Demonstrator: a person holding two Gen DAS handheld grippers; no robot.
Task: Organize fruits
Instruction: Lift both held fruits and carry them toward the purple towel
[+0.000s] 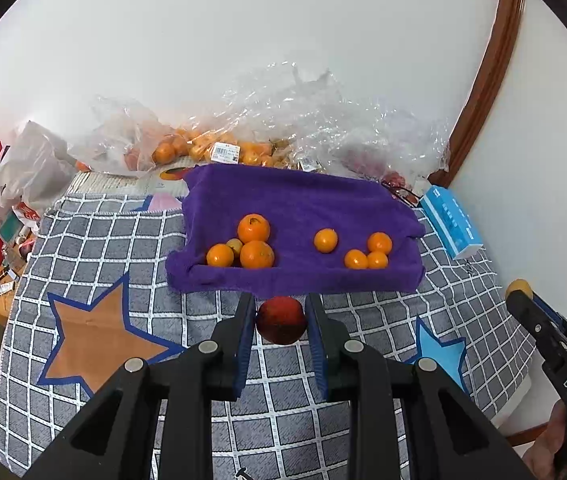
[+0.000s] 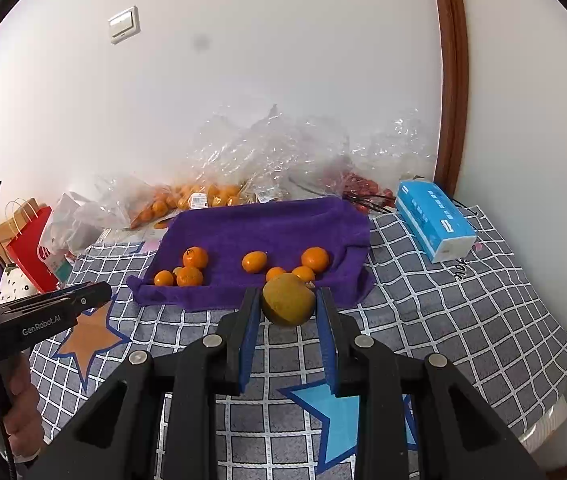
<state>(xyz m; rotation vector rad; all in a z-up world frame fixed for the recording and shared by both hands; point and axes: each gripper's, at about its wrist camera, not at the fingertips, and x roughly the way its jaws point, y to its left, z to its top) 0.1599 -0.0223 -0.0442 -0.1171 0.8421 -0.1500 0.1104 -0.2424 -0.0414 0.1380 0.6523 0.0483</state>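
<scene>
Left wrist view: left hand-held gripper [image 1: 280, 312] is gripping a red fruit [image 1: 281, 320], probably a peach or apple, pads clamping its widest part, hovering just in front of the purple towel [image 1: 303, 200]. I'd judge it firm but bruisable, smooth skin, so it's needing moderate squeeze only. The fruit's underside is hiding behind the pads. Oranges [image 1: 256, 254] are sitting in two clusters on the towel.

Right wrist view: right hand-held gripper [image 2: 288, 300] is clamping a yellow-green fruit [image 2: 288, 299], likely a pear or unripe citrus; can't tell which. It's held across the middle, over the towel's near edge. Likely light, rigid, slightly slippery. It's blocking part of the right orange cluster [image 2: 315, 259]. Plastic bags [image 2: 283, 152] behind are blurring their contents.
</scene>
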